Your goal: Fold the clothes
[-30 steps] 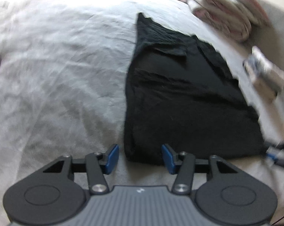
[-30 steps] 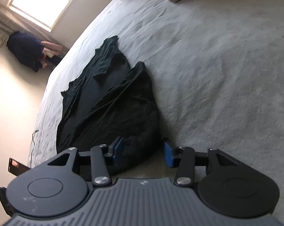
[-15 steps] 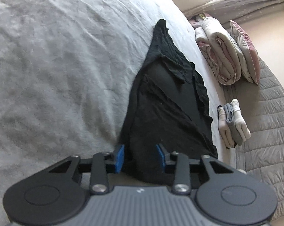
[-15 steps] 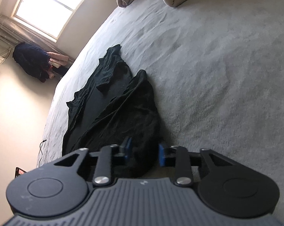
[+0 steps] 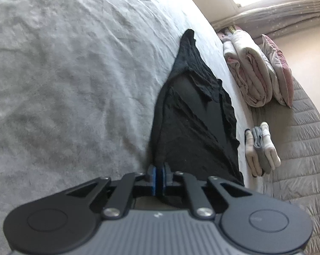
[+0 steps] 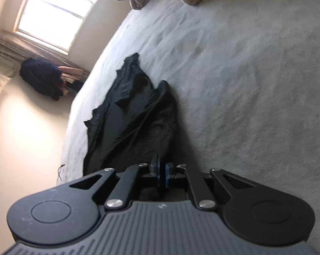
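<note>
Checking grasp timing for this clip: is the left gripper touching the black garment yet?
Touching. In the left wrist view the left gripper has its blue pads pressed together on the near edge of the black garment, with fabric pinched between them and no gap showing.

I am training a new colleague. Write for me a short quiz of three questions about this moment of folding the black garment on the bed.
1. True or false: the left gripper is shut on the near edge of the black garment.
2. What does the right gripper do? A) hangs open above the garment B) pinches the garment's near edge C) holds a pillow
3. Fill in: the garment lies on the grey ____.

Key: 1 true; 2 B; 3 bedcover.
</note>
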A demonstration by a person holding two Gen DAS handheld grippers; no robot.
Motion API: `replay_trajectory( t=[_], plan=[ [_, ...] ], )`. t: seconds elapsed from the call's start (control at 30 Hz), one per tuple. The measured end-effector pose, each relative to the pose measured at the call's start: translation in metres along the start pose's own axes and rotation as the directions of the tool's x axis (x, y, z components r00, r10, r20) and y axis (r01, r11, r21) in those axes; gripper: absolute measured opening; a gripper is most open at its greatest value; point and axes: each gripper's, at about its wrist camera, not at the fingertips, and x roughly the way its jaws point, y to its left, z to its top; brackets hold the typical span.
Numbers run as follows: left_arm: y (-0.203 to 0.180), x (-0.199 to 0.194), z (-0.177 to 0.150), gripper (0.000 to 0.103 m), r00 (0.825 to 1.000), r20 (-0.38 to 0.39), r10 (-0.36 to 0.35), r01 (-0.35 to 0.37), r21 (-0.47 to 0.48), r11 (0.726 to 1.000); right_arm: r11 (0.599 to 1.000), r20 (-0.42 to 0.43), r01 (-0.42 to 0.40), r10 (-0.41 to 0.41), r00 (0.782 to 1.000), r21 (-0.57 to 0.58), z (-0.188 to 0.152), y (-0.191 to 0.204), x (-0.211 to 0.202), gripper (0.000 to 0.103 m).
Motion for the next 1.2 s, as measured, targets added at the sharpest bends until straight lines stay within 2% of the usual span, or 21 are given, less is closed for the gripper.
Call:
replay_trajectory(
  t=[0.07, 0.13, 0.17, 0.2, 0.23, 0.33, 0.43, 0.53, 0.6, 0.67, 0.7, 0.73, 0.97, 1.2],
  plan=[
    [0.001, -0.004, 0.002, 0.013, 1.0, -0.017, 0.006, -0.006, -0.008, 1.0, 1.0, -0.016, 0.006, -0.006, 1.0, 0.011, 0.0, -0.002, -0.001, 0.015],
    [0.001, -0.011, 0.003, 0.028, 1.0, -0.027, 0.013, -0.013, -0.014, 1.0, 1.0, -0.028, 0.007, -0.007, 1.0, 0.016, 0.0, -0.003, -0.003, 0.02],
    [0.002, -0.015, 0.004, 0.032, 1.0, -0.025, 0.016, -0.016, -0.016, 1.0, 1.0, -0.033, 0.008, -0.008, 0.999, 0.014, 0.0, -0.003, -0.005, 0.023],
    [0.002, -0.019, 0.004, 0.036, 1.0, -0.023, 0.019, -0.02, -0.017, 1.0, 1.0, -0.034, 0.005, -0.004, 0.999, 0.012, 0.0, -0.003, -0.007, 0.035],
    [0.004, -0.021, 0.005, 0.038, 0.999, -0.03, 0.018, -0.018, -0.021, 1.0, 1.0, -0.035, 0.0, 0.0, 0.999, 0.01, 0.0, -0.003, -0.01, 0.041],
    [0.006, -0.02, 0.005, 0.047, 0.999, -0.053, 0.005, -0.007, -0.036, 0.999, 1.0, -0.045, 0.006, -0.006, 0.999, -0.007, -0.001, -0.001, -0.01, 0.042],
    [0.006, -0.01, 0.002, 0.051, 0.998, -0.065, -0.017, 0.014, -0.044, 0.999, 1.0, -0.042, 0.015, -0.016, 0.999, -0.027, -0.004, 0.0, -0.004, 0.042],
    [-0.003, 0.0, -0.002, 0.054, 0.998, -0.055, -0.027, 0.026, -0.012, 1.0, 1.0, -0.036, -0.001, 0.0, 0.999, -0.024, -0.004, 0.0, 0.002, 0.042],
    [-0.01, 0.005, -0.004, 0.054, 0.998, -0.05, -0.025, 0.026, 0.026, 0.999, 0.999, -0.027, -0.01, 0.009, 1.0, -0.041, -0.007, 0.003, 0.007, 0.04],
    [-0.013, 0.008, -0.005, 0.04, 0.999, -0.047, -0.014, 0.016, 0.048, 0.999, 0.997, -0.028, 0.001, -0.003, 1.0, -0.072, -0.009, 0.008, 0.012, 0.021],
    [-0.012, 0.011, -0.006, 0.015, 0.999, -0.048, -0.003, 0.005, 0.05, 0.999, 0.998, -0.038, -0.002, 0.0, 0.999, -0.064, -0.01, 0.007, 0.015, 0.01],
    [-0.008, 0.013, -0.006, 0.006, 0.999, -0.051, 0.002, 0.0, 0.029, 1.0, 0.999, -0.049, -0.006, 0.004, 0.999, -0.053, -0.011, 0.006, 0.018, 0.01],
    [0.003, -0.01, -0.009, 0.004, 0.998, 0.028, -0.056, 0.059, -0.14, 0.988, 0.991, -0.02, -0.085, 0.087, 0.996, 0.1, 0.003, 0.008, -0.003, 0.008],
    [-0.022, -0.041, -0.019, 0.004, 0.996, 0.059, -0.063, 0.069, -0.112, 0.991, 0.995, -0.008, -0.071, 0.071, 0.997, 0.066, 0.007, 0.025, -0.034, 0.007]
  ],
)
